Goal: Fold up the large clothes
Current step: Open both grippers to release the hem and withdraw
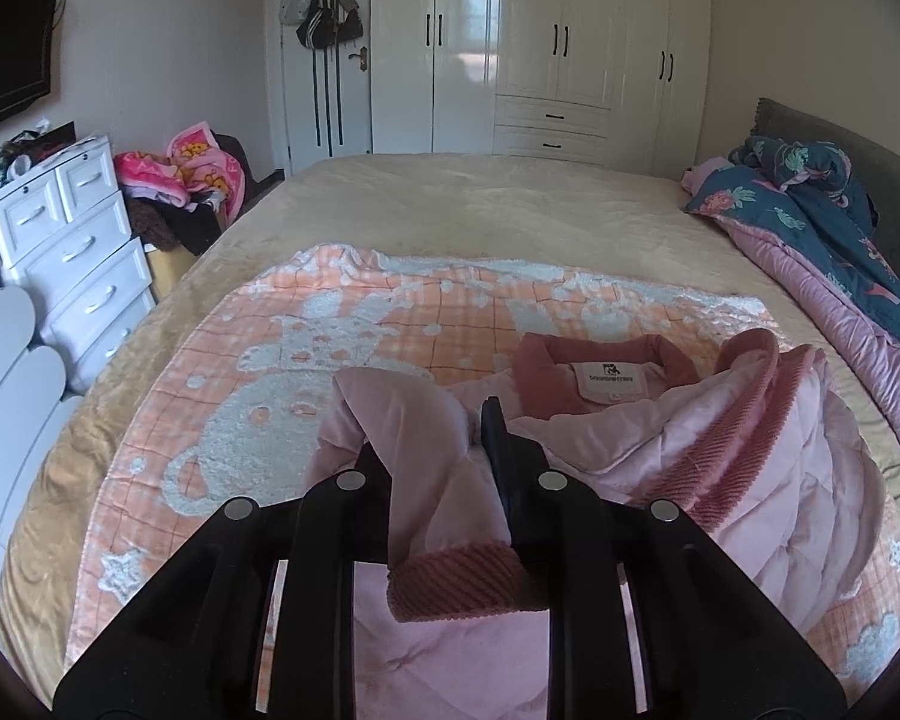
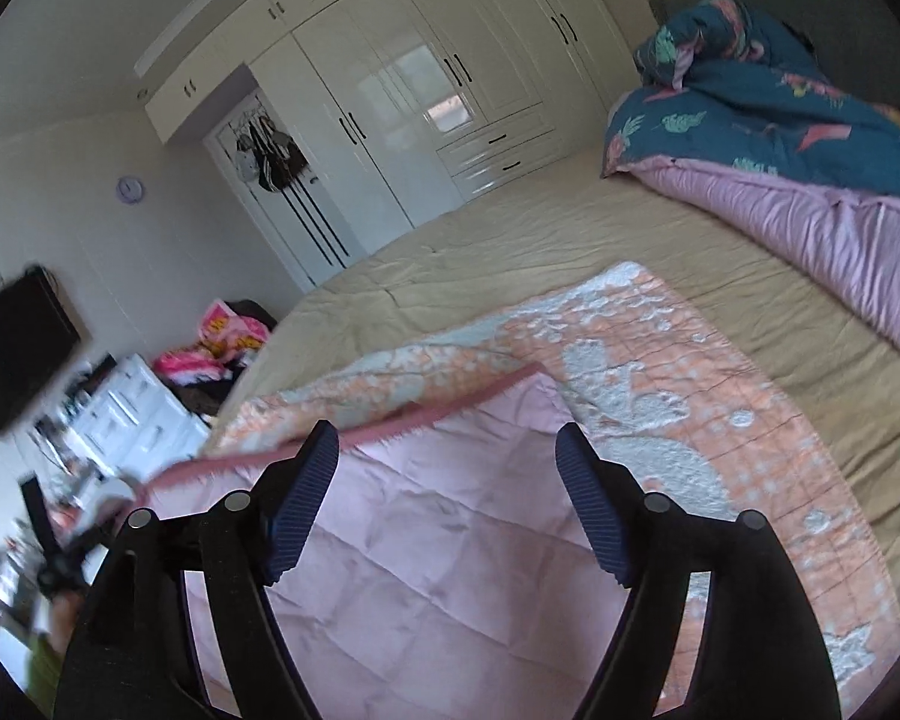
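Bedroom with a wide beige bed (image 1: 510, 204), white wardrobes along the far wall, and a pink quilted jacket being folded on an orange-and-white blanket.

White wardrobe (image 1: 540, 42) fills the upper middle of the left wrist view; a rumpled teal-and-pink duvet (image 1: 822, 222) lies along the right edge, and a white drawer chest (image 1: 72, 240) stands at the left. Orange-and-white blanket (image 1: 306, 372) covers the near bed, with the pink quilted jacket (image 1: 720, 438) on it at lower centre and right, collar label showing. Left gripper (image 1: 444, 462) is clamped tight on a fold of the jacket's sleeve with its ribbed cuff hanging below. Right gripper (image 2: 450, 450) stands wide apart over the jacket's quilted panel (image 2: 450, 570), its ribbed blue fingers (image 2: 588, 504) pressing on nothing.
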Available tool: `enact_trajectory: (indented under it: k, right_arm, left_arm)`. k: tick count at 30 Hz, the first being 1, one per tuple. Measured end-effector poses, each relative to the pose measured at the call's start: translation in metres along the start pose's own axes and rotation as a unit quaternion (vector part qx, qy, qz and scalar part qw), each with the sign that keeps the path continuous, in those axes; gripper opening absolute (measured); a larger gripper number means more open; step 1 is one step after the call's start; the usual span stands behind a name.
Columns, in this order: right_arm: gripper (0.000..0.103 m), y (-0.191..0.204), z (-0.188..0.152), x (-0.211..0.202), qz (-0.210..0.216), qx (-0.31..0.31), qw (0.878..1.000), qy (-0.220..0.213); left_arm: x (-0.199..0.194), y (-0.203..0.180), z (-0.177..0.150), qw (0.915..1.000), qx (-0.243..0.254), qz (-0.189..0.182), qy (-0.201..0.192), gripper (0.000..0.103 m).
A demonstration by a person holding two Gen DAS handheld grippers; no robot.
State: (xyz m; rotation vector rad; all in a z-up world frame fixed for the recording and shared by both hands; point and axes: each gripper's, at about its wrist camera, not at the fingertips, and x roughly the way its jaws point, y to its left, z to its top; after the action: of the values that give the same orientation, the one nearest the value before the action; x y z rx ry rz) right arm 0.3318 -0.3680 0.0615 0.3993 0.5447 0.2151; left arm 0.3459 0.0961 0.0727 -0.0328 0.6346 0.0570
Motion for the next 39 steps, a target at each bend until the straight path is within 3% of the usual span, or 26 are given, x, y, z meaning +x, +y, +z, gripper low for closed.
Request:
enact_trajectory:
  k: [5, 10, 14, 19, 20, 22, 27, 29, 39]
  right_arm:
    - [0.078, 0.002, -0.039, 0.031, -0.060, -0.057, 0.996, 0.042]
    - [0.078, -0.004, -0.065, 0.051, -0.070, -0.069, 0.992, 0.075]
    - [0.079, -0.005, -0.072, 0.053, -0.065, -0.067, 0.992, 0.082]
    - [0.081, -0.004, -0.070, 0.038, -0.051, -0.054, 0.995, 0.068]
    - [0.081, -0.003, -0.069, 0.034, -0.051, -0.053, 0.995, 0.065]
    - [0.083, 0.002, -0.066, 0.025, -0.053, -0.060, 0.995, 0.054]
    - [0.084, 0.009, -0.059, 0.008, -0.046, -0.067, 0.996, 0.033]
    - [0.086, 0.013, -0.056, 0.000, -0.043, -0.073, 0.996, 0.023]
    - [0.092, 0.029, -0.057, -0.038, -0.041, -0.092, 0.995, -0.014]
  left_arm:
    - [0.000, -0.001, 0.000, 1.0000, 0.001, 0.002, 0.000, 0.014]
    - [-0.002, -0.003, -0.001, 1.0000, 0.000, 0.005, -0.003, 0.019]
    - [-0.005, -0.003, 0.000, 0.9999, -0.009, 0.001, -0.004, 0.030]
    - [-0.012, -0.008, 0.002, 0.9999, -0.013, -0.002, -0.006, 0.037]
    - [-0.014, -0.009, 0.002, 0.9998, -0.014, -0.009, -0.007, 0.050]
    - [-0.020, -0.011, 0.003, 0.9996, -0.017, -0.021, -0.012, 0.065]
    - [-0.031, -0.018, 0.004, 0.9994, -0.011, -0.023, -0.024, 0.073]
    - [-0.039, -0.020, 0.006, 0.9992, -0.004, -0.017, -0.037, 0.081]
    - [-0.074, -0.029, 0.009, 0.9971, 0.029, 0.001, -0.071, 0.093]
